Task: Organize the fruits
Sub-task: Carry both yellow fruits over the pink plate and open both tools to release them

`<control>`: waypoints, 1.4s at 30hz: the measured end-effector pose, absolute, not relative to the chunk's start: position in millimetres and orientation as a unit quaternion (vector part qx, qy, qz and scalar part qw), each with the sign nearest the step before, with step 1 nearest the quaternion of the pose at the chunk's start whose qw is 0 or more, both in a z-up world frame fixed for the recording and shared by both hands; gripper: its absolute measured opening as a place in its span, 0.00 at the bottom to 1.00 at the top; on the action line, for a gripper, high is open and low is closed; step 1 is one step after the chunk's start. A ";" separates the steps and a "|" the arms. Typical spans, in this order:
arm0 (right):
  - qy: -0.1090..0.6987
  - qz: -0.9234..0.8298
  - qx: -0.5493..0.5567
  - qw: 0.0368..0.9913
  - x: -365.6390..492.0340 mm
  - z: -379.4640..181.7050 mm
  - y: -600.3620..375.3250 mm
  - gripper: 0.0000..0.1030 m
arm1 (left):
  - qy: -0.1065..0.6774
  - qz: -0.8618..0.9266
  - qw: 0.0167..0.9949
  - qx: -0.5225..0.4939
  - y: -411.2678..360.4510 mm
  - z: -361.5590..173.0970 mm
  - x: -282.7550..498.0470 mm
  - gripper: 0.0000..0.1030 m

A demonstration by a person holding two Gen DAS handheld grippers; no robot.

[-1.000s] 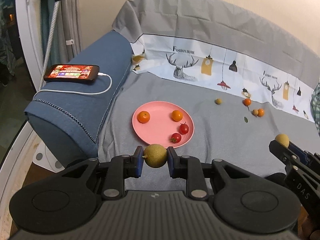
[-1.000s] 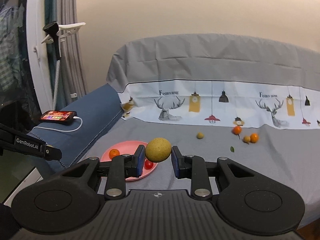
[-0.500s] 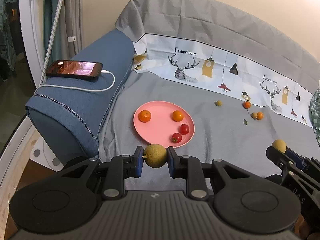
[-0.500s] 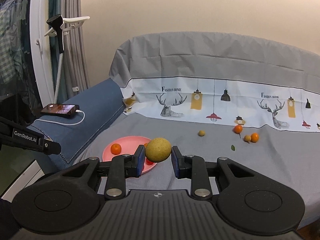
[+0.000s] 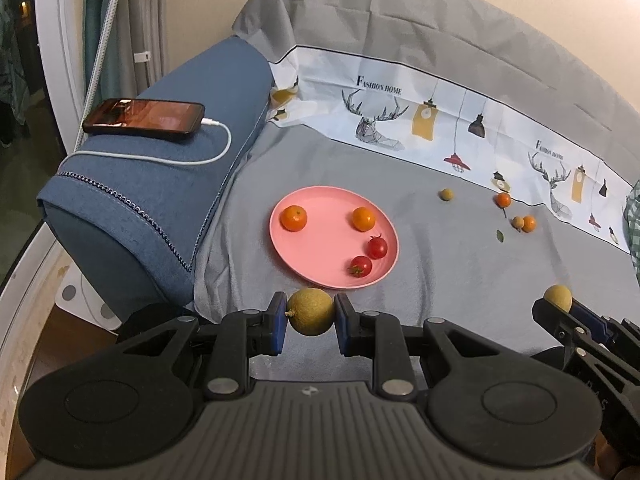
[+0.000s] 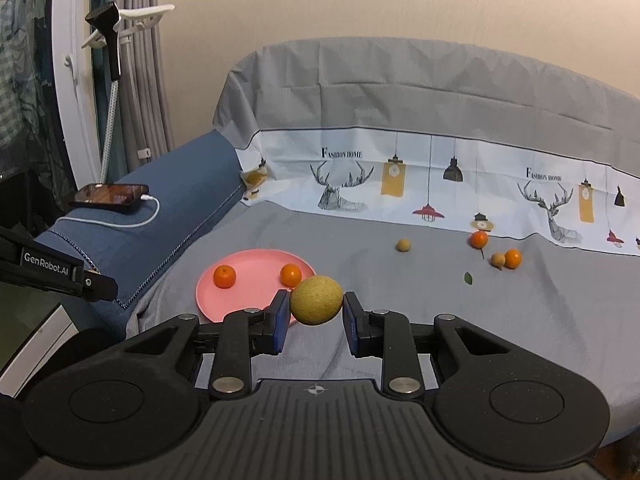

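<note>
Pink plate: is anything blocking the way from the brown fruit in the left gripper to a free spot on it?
Nothing visible. Only bare grey cover lies between the brown fruit in the left gripper and the pink plate, whose near-left part is free.

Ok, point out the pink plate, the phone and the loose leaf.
Pink plate (image 5: 320, 240): left wrist view, bare centre.
Phone (image 5: 146, 117): left wrist view, middle of screen.
Leaf (image 6: 468, 278): right wrist view, its middle.
</note>
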State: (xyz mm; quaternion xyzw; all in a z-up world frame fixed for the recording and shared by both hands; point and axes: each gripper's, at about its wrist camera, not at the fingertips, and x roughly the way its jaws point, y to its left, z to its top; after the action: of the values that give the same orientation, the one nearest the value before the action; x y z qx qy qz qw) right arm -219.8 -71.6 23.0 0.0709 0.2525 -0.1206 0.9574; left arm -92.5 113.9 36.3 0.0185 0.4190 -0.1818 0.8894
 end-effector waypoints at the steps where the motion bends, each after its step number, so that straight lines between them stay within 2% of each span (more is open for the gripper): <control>1: 0.255 -0.119 0.070 0.957 -217.8 22.3 -71.6 0.29 | 0.420 -0.180 0.889 0.018 114.4 35.0 -90.1 0.27; 23: 0.319 -0.102 0.062 0.940 -138.8 -11.5 -79.2 0.29 | 0.468 -0.160 0.869 0.009 99.5 -5.9 -4.7 0.27; 33: 0.324 -0.085 0.073 0.939 -83.6 -29.6 -82.8 0.29 | 0.465 -0.151 0.872 0.015 71.7 -18.1 47.4 0.27; 42: 0.350 -0.064 0.069 0.932 -41.7 -60.1 -86.7 0.29 | 0.484 -0.147 0.862 0.038 42.3 -51.6 86.9 0.27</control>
State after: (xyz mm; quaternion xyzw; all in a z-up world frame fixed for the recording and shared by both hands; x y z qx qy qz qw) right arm -41.7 -86.7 -60.1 0.0686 0.3500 -0.0637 0.9321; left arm 86.9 42.3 -51.6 0.0381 0.4836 -0.1474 0.8620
